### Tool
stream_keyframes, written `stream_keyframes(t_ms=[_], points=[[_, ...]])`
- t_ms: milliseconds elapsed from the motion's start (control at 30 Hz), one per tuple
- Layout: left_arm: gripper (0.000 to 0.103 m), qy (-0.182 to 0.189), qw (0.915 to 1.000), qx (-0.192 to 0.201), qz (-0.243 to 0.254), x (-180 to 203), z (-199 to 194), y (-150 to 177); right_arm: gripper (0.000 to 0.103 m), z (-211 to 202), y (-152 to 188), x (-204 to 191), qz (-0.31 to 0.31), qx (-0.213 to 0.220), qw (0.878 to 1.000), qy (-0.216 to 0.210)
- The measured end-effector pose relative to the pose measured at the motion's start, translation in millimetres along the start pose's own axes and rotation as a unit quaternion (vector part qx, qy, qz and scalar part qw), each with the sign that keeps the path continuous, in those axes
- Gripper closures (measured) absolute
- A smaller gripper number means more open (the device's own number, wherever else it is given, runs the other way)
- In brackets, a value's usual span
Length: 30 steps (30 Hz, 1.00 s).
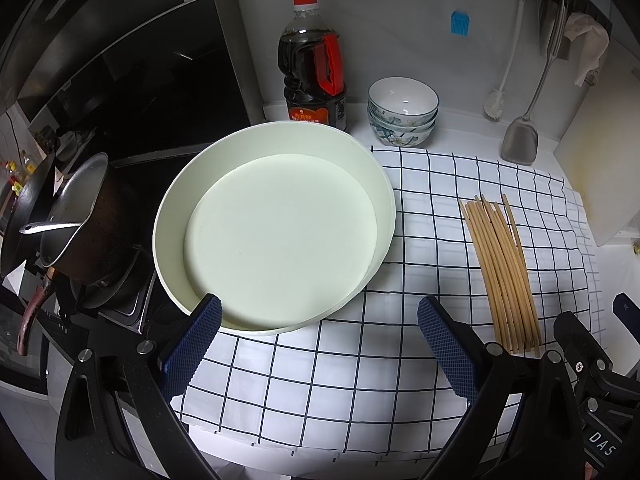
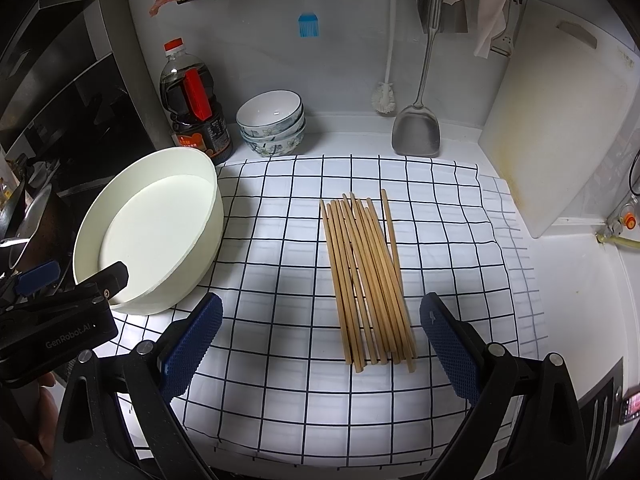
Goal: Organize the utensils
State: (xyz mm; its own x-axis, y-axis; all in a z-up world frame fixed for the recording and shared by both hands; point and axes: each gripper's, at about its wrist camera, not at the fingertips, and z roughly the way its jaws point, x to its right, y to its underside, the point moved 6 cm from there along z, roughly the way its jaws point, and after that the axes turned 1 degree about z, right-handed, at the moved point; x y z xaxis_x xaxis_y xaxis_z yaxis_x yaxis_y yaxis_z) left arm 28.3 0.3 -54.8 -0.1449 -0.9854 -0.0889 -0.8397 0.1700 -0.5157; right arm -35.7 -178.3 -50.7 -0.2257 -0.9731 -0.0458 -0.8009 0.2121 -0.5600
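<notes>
Both grippers, left [image 1: 319, 334] and right [image 2: 321, 332], hung open and empty; chopsticks [image 2: 366, 280] lay bundled on the cloth [image 2: 280, 280] (checked), tub [image 1: 276, 224] at 9 o'clock.

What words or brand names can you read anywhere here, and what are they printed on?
"GenRobot.AI": on the black body of the left hand-held gripper, seen in the right wrist view.
"DAS": on the black body of the right hand-held gripper at the edge of the left wrist view; the word may be cut off.
Label on the dark sauce bottle: print too small and blurred to read.
Nothing else carries legible text.
</notes>
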Motion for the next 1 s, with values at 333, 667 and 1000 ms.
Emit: stream_keyframes(t_ms=[333, 667, 1000], points=[[0.006, 0.000, 1.0000, -0.001, 0.000, -0.1, 0.1, 0.1, 0.008, -0.1, -0.3, -0.3, 0.000, -0.001, 1.000, 0.000], [0.006, 0.001, 1.0000, -0.001, 0.000, -0.2, 0.1, -0.1, 0.008, 0.1, -0.5, -0.1, 0.000, -0.001, 1.000, 0.000], [0.006, 0.000, 1.0000, -0.001, 0.000, 2.2, 1.5, 0.7, 0.008, 0.4, -0.1, 0.4, 0.000, 0.000, 1.000, 0.000]])
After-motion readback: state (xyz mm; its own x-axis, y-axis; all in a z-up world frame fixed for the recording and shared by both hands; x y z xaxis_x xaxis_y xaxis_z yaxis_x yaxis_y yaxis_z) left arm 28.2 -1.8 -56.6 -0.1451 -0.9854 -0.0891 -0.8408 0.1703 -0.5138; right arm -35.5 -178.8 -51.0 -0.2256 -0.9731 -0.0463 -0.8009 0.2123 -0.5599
